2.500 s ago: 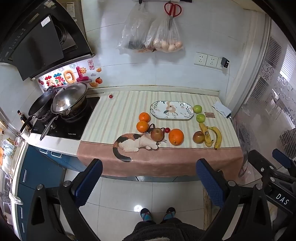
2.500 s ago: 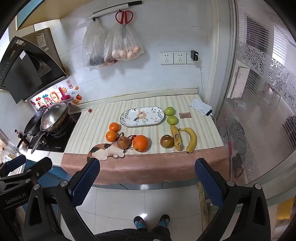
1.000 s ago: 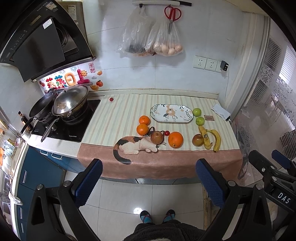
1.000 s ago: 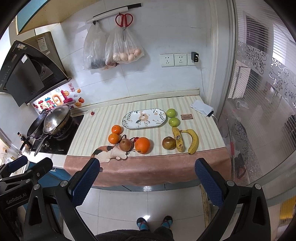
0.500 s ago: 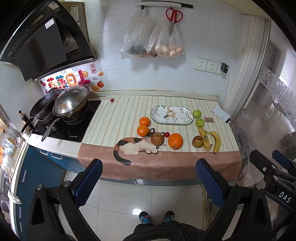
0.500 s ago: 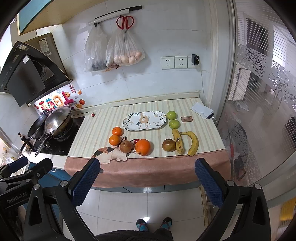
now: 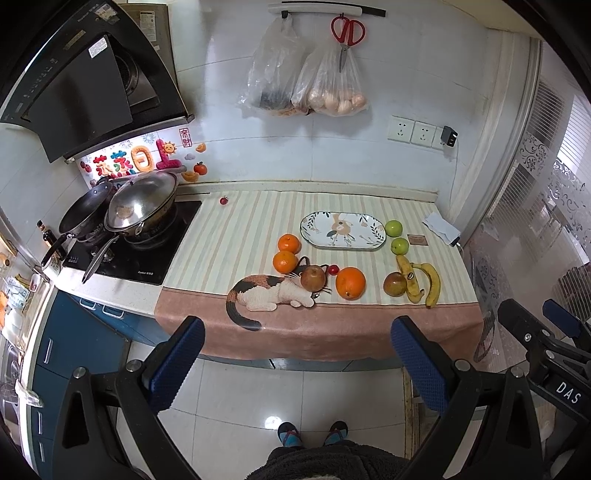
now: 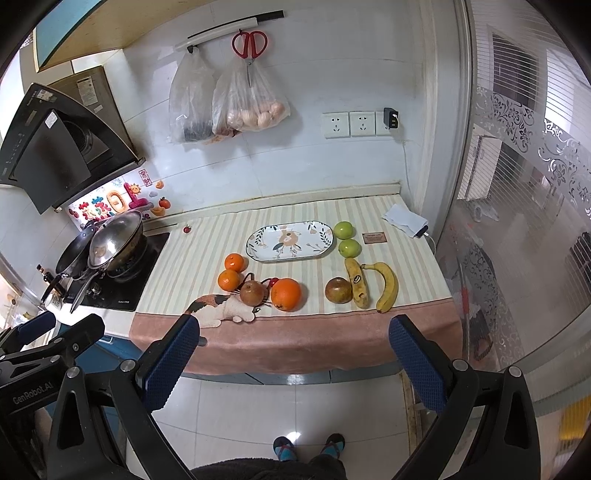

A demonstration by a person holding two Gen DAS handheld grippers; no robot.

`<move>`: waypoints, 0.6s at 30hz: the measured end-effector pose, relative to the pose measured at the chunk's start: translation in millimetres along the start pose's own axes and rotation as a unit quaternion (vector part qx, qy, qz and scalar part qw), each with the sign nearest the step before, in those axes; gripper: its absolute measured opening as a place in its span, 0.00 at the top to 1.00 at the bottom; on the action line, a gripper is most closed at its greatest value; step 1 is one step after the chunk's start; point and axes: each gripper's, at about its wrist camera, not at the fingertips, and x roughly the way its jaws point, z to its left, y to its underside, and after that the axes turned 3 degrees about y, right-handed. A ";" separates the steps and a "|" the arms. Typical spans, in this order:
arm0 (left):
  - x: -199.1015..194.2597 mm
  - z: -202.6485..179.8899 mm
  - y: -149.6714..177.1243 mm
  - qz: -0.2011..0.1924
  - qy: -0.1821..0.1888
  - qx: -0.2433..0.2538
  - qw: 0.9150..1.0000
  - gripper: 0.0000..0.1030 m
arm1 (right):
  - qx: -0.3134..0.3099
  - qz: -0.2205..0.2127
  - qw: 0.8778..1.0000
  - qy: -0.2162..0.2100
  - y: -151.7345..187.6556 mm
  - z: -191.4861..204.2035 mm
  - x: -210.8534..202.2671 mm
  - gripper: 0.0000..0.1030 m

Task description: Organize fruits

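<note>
Fruit lies on a striped counter mat (image 7: 236, 236) around an oval patterned plate (image 7: 342, 229) (image 8: 289, 242), which holds no fruit. Two small oranges (image 7: 286, 253) lie left of it, a large orange (image 7: 350, 283) (image 8: 285, 294) and two brown apples (image 7: 313, 277) (image 7: 394, 283) in front. Two green apples (image 7: 396, 236) (image 8: 346, 238) and two bananas (image 7: 421, 278) (image 8: 371, 282) lie to the right. My left gripper (image 7: 295, 358) and right gripper (image 8: 295, 354) are open and empty, held back from the counter above the floor.
A cooktop with two pans (image 7: 125, 214) stands at the left. Plastic bags (image 7: 306, 85) and red scissors (image 7: 347, 33) hang on the wall. A cherry tomato (image 7: 224, 200) lies at the mat's back edge. A glass partition (image 8: 517, 221) bounds the right. A folded cloth (image 7: 441, 228) lies by the corner.
Both grippers have drawn slightly back and up from the counter, so the fruit looks a little smaller. Nothing on the counter has moved.
</note>
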 end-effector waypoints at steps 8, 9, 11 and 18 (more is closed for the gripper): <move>4.6 2.1 0.4 0.001 0.001 -0.002 1.000 0.00 | 0.000 -0.001 1.000 0.000 0.2 -0.6 0.9 0.00; 4.9 2.2 0.1 0.001 0.001 -0.002 1.000 0.00 | 0.000 -0.001 1.000 0.000 -0.7 -0.6 1.4 0.00; 5.9 1.8 0.0 0.002 0.002 -0.002 1.000 0.00 | 0.001 -0.001 1.000 0.001 -3.5 -0.6 3.4 0.00; 6.6 1.4 1.3 0.001 0.002 -0.002 1.000 0.00 | 0.005 -0.002 1.000 0.000 -10.5 4.6 13.7 0.00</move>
